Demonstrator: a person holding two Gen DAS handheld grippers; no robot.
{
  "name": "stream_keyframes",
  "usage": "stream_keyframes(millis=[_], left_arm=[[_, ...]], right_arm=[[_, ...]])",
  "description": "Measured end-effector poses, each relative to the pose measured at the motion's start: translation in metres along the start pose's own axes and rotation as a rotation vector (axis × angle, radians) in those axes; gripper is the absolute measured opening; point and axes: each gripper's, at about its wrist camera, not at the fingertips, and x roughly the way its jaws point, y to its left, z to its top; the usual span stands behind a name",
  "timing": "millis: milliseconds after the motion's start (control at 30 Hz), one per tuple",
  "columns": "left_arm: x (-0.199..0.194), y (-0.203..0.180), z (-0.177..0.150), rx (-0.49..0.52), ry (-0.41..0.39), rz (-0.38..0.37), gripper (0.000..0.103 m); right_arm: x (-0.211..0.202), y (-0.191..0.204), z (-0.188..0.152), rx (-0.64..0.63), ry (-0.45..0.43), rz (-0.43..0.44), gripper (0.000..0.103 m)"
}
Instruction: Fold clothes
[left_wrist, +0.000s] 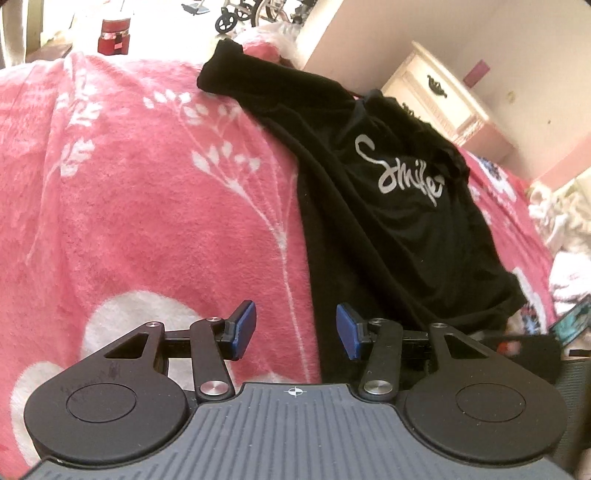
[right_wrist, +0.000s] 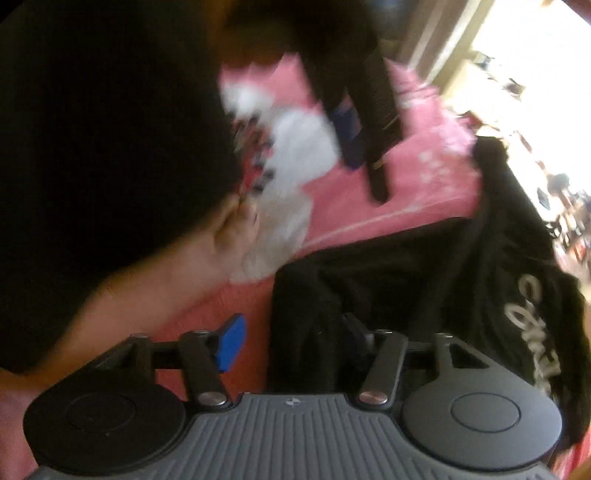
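A black T-shirt (left_wrist: 388, 206) with silver script lettering lies spread on a pink floral blanket (left_wrist: 147, 184). It runs from the far centre toward the near right. My left gripper (left_wrist: 295, 330) is open over the shirt's near left edge, its left pad (left_wrist: 243, 328) above the blanket and its right pad above black cloth. The right wrist view is blurred. In it my right gripper (right_wrist: 291, 339) is open at a bunched edge of the shirt (right_wrist: 406, 266), with nothing pinched. The left gripper (right_wrist: 351, 129) shows farther off above the blanket (right_wrist: 369, 214).
A person's bare forearm (right_wrist: 166, 266) and dark clothing (right_wrist: 92, 147) fill the left of the right wrist view. Beyond the bed stand a white dresser (left_wrist: 436, 96), a red container (left_wrist: 114, 33) and wheeled frames (left_wrist: 236, 14). White fabric (left_wrist: 561, 214) is heaped at the right.
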Motion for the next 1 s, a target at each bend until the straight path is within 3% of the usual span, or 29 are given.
stream_keyframes(millis=[67, 100, 133, 367, 467, 600, 733, 833, 1000], left_arm=[[-0.001, 0.001, -0.002, -0.006, -0.006, -0.003, 0.048], [-0.002, 0.003, -0.002, -0.01, -0.008, -0.005, 0.048], [-0.002, 0.004, -0.002, -0.016, -0.01, -0.005, 0.048], [0.007, 0.003, 0.004, -0.034, -0.009, -0.014, 0.048], [0.015, -0.008, 0.007, -0.005, -0.004, -0.021, 0.048], [0.031, -0.029, 0.01, 0.072, 0.008, -0.007, 0.048], [0.042, -0.045, 0.014, 0.121, 0.015, -0.005, 0.048], [0.05, -0.053, 0.017, 0.133, 0.007, -0.004, 0.048], [0.063, -0.06, 0.021, 0.107, -0.035, 0.028, 0.048]], right_arm=[[0.008, -0.01, -0.001, 0.043, 0.01, 0.042, 0.025], [0.005, -0.024, 0.0, 0.109, 0.009, 0.063, 0.008], [0.001, -0.038, 0.002, 0.178, 0.009, 0.081, 0.007], [-0.023, -0.19, -0.062, 0.93, -0.022, 0.221, 0.009], [-0.02, -0.235, -0.102, 1.202, 0.025, 0.245, 0.02], [-0.024, -0.244, -0.13, 1.278, 0.052, 0.191, 0.038], [-0.03, -0.249, -0.141, 1.292, 0.045, 0.142, 0.039], [-0.035, -0.242, -0.12, 1.14, 0.0, 0.108, 0.039], [-0.024, -0.219, -0.1, 0.902, -0.001, 0.037, 0.039]])
